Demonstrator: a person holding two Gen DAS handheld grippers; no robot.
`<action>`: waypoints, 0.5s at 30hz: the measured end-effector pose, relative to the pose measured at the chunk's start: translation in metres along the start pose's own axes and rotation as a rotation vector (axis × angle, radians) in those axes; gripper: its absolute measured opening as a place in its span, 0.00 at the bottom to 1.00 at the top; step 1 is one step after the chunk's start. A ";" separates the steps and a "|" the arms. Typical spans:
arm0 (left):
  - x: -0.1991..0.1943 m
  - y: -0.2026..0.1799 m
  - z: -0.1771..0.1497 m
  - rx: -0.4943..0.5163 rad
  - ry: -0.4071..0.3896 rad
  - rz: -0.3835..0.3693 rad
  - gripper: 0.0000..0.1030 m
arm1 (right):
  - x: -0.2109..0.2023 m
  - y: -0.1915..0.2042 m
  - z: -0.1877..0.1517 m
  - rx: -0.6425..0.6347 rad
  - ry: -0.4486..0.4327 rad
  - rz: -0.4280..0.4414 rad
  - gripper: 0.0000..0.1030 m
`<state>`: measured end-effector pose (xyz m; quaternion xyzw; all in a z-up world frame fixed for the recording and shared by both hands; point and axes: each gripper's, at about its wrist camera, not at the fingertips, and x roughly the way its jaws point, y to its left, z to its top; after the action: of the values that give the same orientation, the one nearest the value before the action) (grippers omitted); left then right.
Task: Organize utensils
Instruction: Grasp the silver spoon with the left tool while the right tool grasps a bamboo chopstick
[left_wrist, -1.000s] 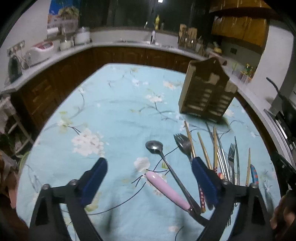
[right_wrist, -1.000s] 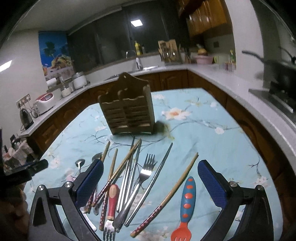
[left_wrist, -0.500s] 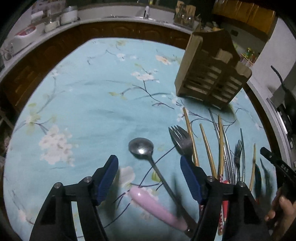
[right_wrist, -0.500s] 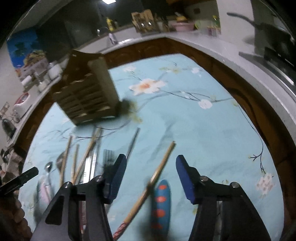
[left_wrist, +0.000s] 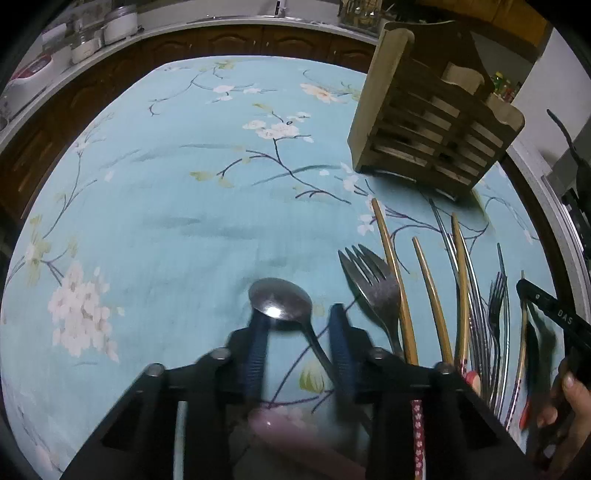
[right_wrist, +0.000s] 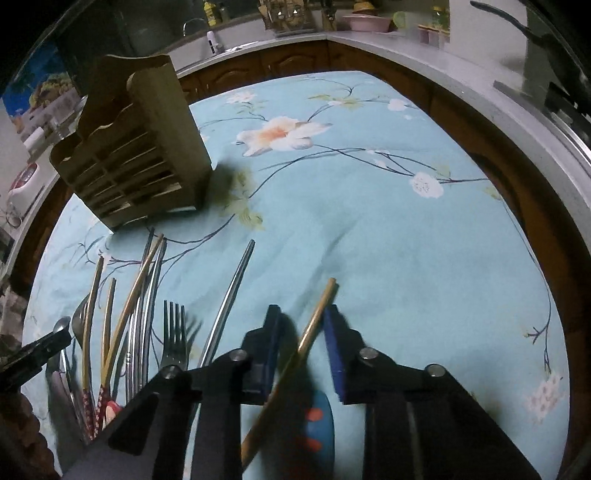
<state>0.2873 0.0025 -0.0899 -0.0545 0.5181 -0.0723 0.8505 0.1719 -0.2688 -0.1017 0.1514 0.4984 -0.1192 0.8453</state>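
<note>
A metal spoon (left_wrist: 280, 301) with a pink handle lies on the floral blue tablecloth (left_wrist: 177, 192). My left gripper (left_wrist: 297, 326) straddles the spoon's neck, its jaws closing, with gaps still showing beside the neck. A bamboo chopstick (right_wrist: 320, 308) lies between the blue pads of my right gripper (right_wrist: 301, 319), whose jaws are also closing; the right pad is near the chopstick and the left stands off. The wooden utensil holder (left_wrist: 436, 129) (right_wrist: 133, 147) stands at the back.
Several forks (left_wrist: 373, 280), gold and steel chopsticks (left_wrist: 391, 266) (right_wrist: 229, 295) lie in a loose row between the grippers. A blue handle with red dots (right_wrist: 319, 424) lies under my right gripper. Counters with appliances ring the table. A hand (left_wrist: 569, 398) shows at the right edge.
Both grippers have dropped toward the table and tilted down. Their jaws have narrowed from wide apart, the left around the spoon's neck, the right around the chopstick.
</note>
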 end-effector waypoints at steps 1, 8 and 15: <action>0.001 0.001 0.001 0.002 0.002 0.000 0.22 | 0.001 -0.001 0.001 0.001 0.002 0.000 0.15; 0.002 0.006 0.003 -0.006 0.002 -0.050 0.07 | 0.005 0.001 0.009 0.020 0.004 0.039 0.07; -0.016 0.013 -0.001 -0.010 -0.044 -0.076 0.04 | -0.007 0.012 0.005 0.021 -0.032 0.088 0.05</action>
<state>0.2806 0.0178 -0.0786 -0.0803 0.4970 -0.1008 0.8581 0.1767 -0.2595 -0.0911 0.1799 0.4766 -0.0895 0.8559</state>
